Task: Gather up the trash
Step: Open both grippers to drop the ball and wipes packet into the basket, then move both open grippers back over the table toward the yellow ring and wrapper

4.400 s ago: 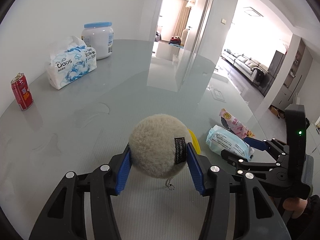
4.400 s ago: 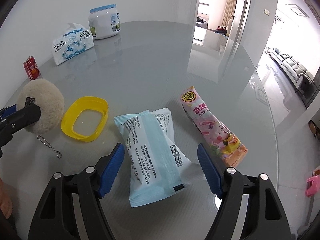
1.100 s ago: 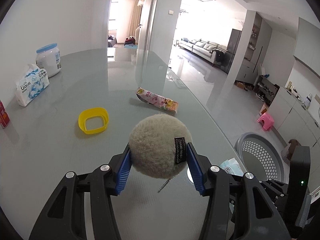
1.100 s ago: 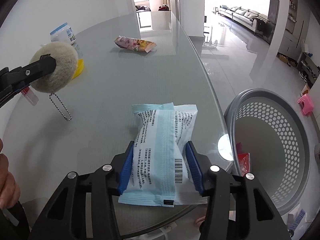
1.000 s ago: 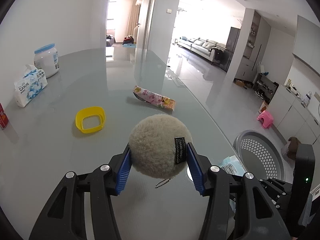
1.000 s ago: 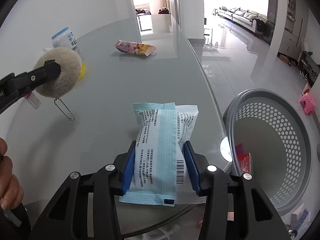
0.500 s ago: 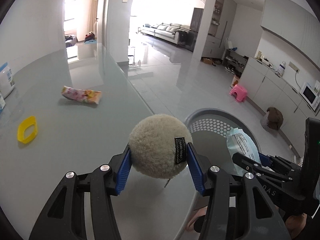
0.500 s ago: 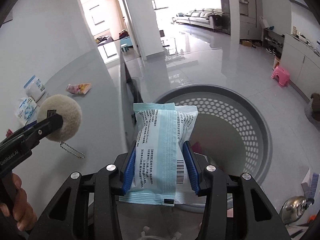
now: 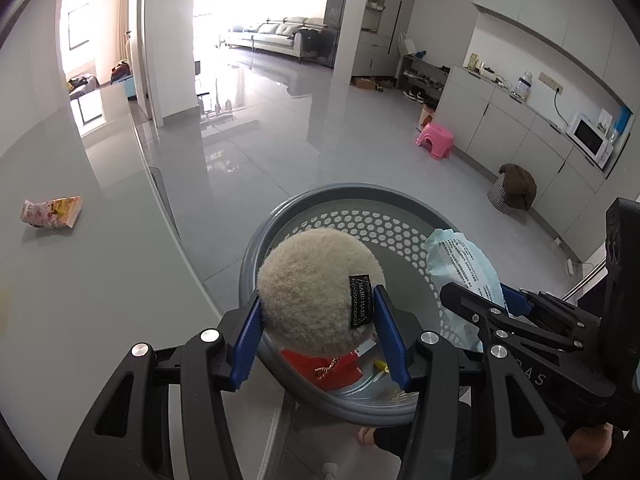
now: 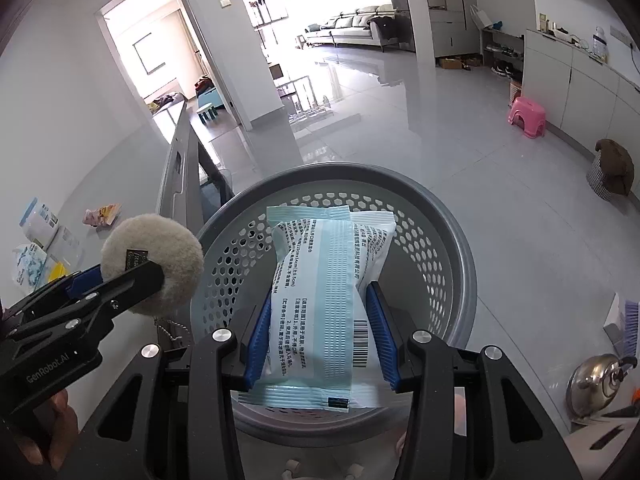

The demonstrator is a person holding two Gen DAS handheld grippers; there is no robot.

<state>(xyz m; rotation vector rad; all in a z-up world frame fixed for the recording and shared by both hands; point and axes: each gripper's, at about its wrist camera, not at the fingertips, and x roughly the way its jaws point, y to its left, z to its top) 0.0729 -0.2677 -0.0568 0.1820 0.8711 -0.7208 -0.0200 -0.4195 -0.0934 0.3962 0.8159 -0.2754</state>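
Note:
My left gripper (image 9: 318, 330) is shut on a beige fluffy ball (image 9: 316, 292) with a black label and a bead chain, held over the near edge of a grey perforated waste basket (image 9: 360, 220). My right gripper (image 10: 320, 334) is shut on a light blue wipes packet (image 10: 326, 276), held right above the basket's (image 10: 452, 248) opening. The ball (image 10: 152, 264) and left gripper show at the left of the right wrist view, by the basket rim. A red wrapper (image 9: 332, 368) lies in the basket's bottom. A pink snack packet (image 9: 50, 212) lies on the grey table (image 9: 80, 280).
The basket stands on the floor just past the table's curved edge. A pink stool (image 9: 436, 140), cabinets (image 9: 520, 136) and a dark bundle (image 9: 516, 192) are farther off on the glossy floor. A tissue pack (image 10: 30, 264) and white tub (image 10: 38, 216) sit on the table.
Both grippers have swung from over the table to above the basket, still holding the ball and the packet. The basket now fills the middle of both views.

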